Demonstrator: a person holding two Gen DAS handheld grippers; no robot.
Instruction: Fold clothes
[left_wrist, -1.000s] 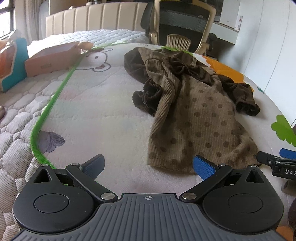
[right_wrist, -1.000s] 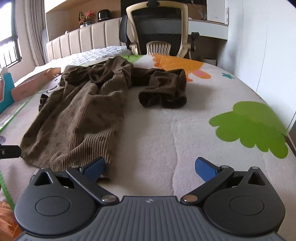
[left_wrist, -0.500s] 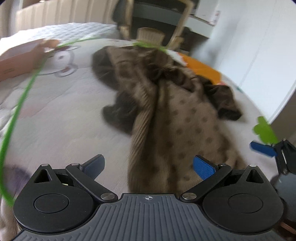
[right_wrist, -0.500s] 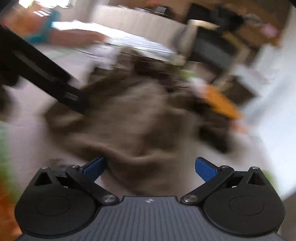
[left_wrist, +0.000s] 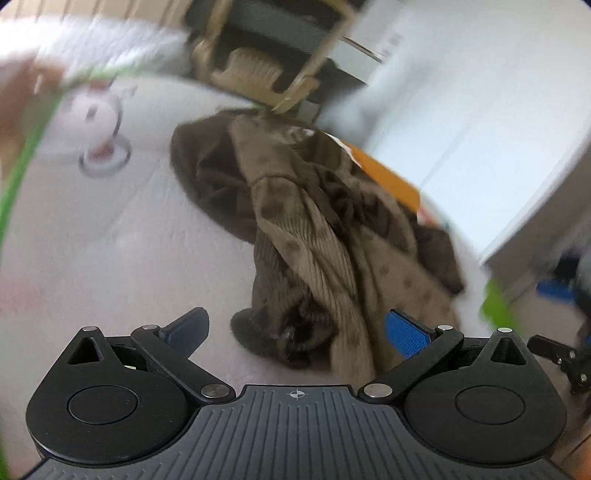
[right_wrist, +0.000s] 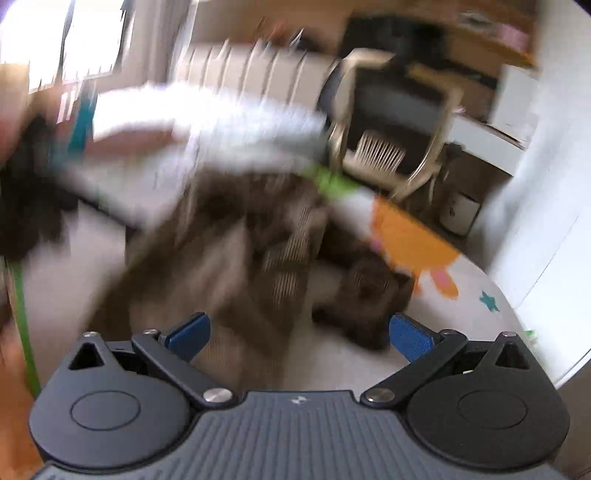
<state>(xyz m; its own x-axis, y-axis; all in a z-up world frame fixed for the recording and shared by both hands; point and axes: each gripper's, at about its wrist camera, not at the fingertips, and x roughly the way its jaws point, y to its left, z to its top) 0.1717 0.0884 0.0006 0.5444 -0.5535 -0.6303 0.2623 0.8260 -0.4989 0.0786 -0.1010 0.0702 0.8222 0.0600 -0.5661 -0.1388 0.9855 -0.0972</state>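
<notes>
Both claws, left claw (left_wrist: 295, 330) and right claw (right_wrist: 297, 332), are closing in wide open and empty on the crumpled brown garment (left_wrist: 317, 236), now filling mid-frame on the bed (left_wrist: 110, 240), folding not yet begun.

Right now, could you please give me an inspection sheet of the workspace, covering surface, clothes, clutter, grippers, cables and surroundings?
Surface: pale quilted mat with cartoon prints, including an orange shape.
Job's things: one brown dotted garment, crumpled and unfolded, with a dark cuff bunched nearest the left gripper.
Clutter: blurred brownish object at the far left edge; cannot tell what it is.
Grippers: left gripper open, its jaws either side of the cuff, not closed on it; right gripper open, holding nothing.
Cables: nothing seen.
Surroundings: office chair beyond the mat, white wall on the right; both views are motion-blurred.
</notes>
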